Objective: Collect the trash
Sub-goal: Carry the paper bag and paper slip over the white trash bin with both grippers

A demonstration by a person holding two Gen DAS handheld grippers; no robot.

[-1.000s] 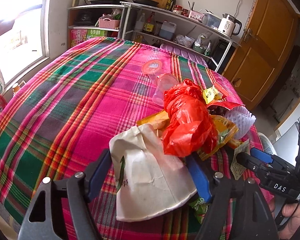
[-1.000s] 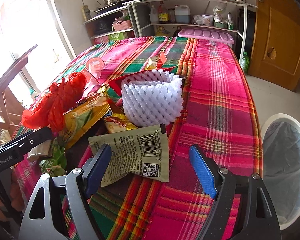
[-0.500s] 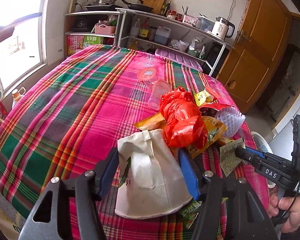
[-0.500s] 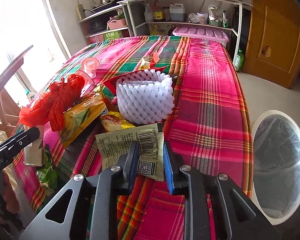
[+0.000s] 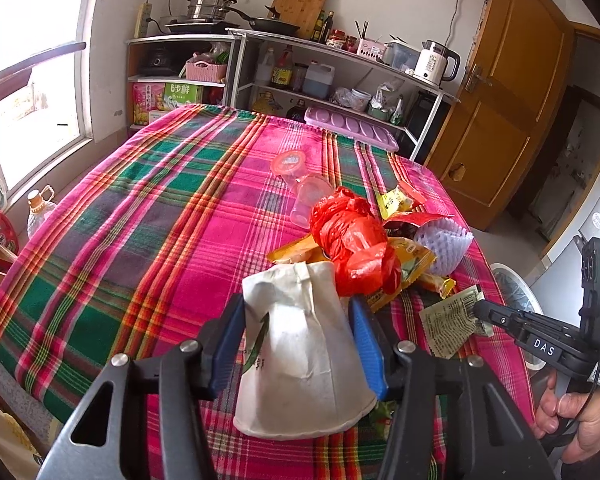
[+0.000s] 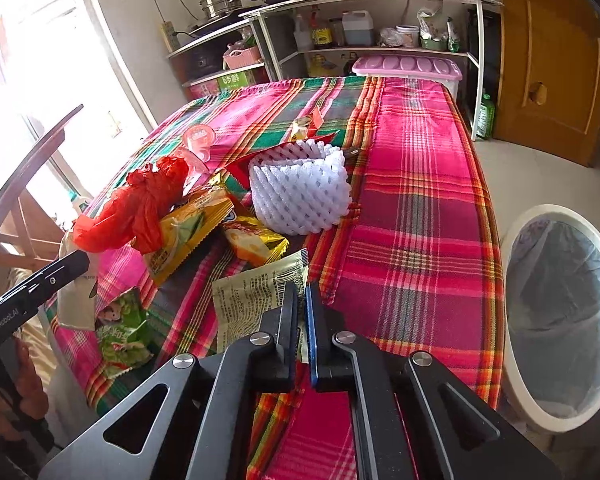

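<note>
My left gripper [image 5: 296,312] is shut on a crushed white paper cup [image 5: 300,352] and holds it above the plaid table's near edge. My right gripper [image 6: 302,292] is shut on a pale green wrapper [image 6: 256,300], also seen in the left wrist view [image 5: 448,324], lifted a little off the cloth. A red plastic bag [image 5: 352,236], yellow snack packets [image 6: 192,224], a white foam fruit net [image 6: 300,192] and a green wrapper [image 6: 120,328] lie in a heap on the table. A white-rimmed trash bin [image 6: 560,312] with a liner stands on the floor, right of the table.
A clear plastic cup [image 5: 308,196] and a pink lid [image 5: 286,162] lie further back on the table [image 5: 140,208]. Kitchen shelves [image 5: 300,76] stand behind it, a wooden door [image 5: 508,92] at the right, a chair [image 6: 24,184] at the left.
Both grippers have closed: the left on the paper cup, the right on the pale green wrapper. Both have drawn back and up a little with their items.
</note>
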